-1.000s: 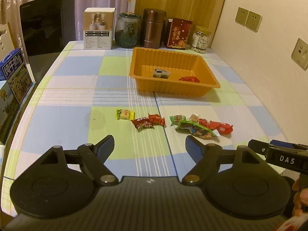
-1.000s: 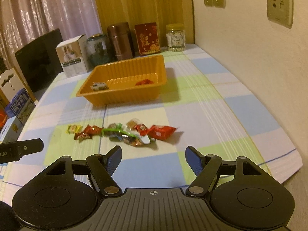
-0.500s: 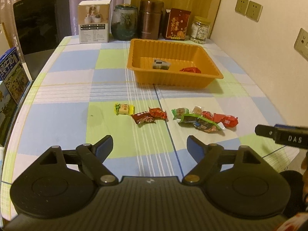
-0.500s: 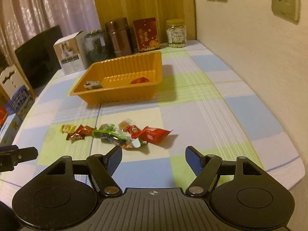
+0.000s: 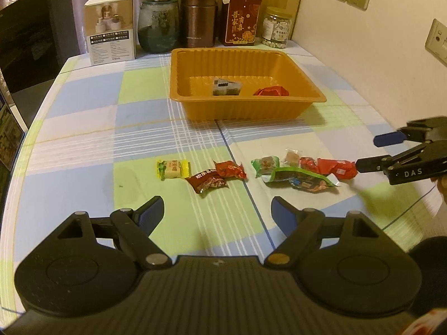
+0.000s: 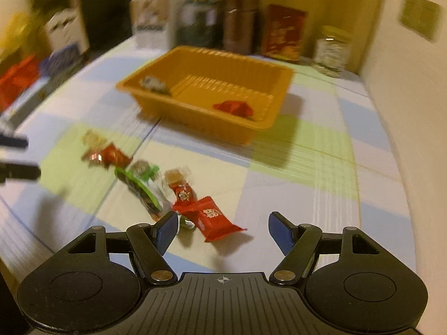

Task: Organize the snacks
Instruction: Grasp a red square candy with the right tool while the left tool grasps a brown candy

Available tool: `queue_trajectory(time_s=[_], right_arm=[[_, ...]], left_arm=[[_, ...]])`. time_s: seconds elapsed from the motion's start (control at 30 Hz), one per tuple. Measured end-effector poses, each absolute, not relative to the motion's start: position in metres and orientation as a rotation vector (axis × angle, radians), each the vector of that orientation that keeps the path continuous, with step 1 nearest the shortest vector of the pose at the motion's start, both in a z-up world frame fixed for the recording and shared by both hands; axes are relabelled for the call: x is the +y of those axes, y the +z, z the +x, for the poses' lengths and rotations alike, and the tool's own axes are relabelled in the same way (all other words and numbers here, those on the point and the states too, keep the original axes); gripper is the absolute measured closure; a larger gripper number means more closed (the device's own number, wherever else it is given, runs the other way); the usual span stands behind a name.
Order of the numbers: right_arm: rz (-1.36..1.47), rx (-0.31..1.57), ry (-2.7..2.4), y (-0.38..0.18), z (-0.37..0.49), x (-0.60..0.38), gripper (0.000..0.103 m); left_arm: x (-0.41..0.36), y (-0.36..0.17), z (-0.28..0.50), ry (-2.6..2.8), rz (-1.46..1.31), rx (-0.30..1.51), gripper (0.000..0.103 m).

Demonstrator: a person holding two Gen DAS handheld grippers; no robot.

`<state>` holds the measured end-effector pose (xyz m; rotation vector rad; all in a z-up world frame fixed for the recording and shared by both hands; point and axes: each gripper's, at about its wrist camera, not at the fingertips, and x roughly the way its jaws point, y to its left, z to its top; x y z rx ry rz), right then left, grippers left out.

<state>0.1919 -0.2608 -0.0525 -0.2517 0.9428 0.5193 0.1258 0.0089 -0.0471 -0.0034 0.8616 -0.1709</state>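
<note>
An orange tray (image 5: 245, 110) stands mid-table with a grey packet (image 5: 225, 87) and a red packet (image 5: 271, 91) in it. In front of it lies a row of wrapped snacks: a yellow candy (image 5: 172, 169), a dark red one (image 5: 208, 182), a green long packet (image 5: 301, 180) and a red packet (image 5: 339, 169). My left gripper (image 5: 216, 209) hangs open above the cloth just short of the row, with nothing between its fingers. My right gripper (image 6: 223, 224) is low over the red packet (image 6: 212, 217). Its jaws are closing, and the packet lies between them untouched.
A white box (image 5: 111, 28), a glass jar (image 5: 157, 25), a brown canister (image 5: 199, 16), a red box (image 5: 241, 21) and a small jar (image 5: 276, 30) line the table's back edge. The wall (image 5: 391, 69) runs along the right. A black chair (image 5: 28, 42) stands at the left.
Both grippers have come down and forward toward the snack row. The right one has rolled and now has the red packet between its fingers; its view is blurred by motion.
</note>
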Motion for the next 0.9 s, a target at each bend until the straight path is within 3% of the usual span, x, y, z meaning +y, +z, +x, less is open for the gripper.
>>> queue_trajectory(time_s=[0.57,0.63,0.7,0.9], right_arm=[[-0.279,1.079,0.662,-0.100,0.240,-0.249,0.052],[-0.287,1.096,0.666,-0.103,0.240,-0.246,0.058],[-0.298,1.079,0.654,-0.104,0.238,-0.245,0.072],[-0.226,1.063,0.597,-0.094,0.231,-0.248,0.075]], left_arm=[[0.015,-0.081,0.148,-0.170,-0.021,0.926,0.021],[0.015,-0.084,0.149,-0.175,-0.024,0.929,0.021],[0.014,-0.086,0.151,-0.179,-0.026,0.931,0.021],[0.012,-0.092,0.157,-0.201,0.011,0.914,0.021]])
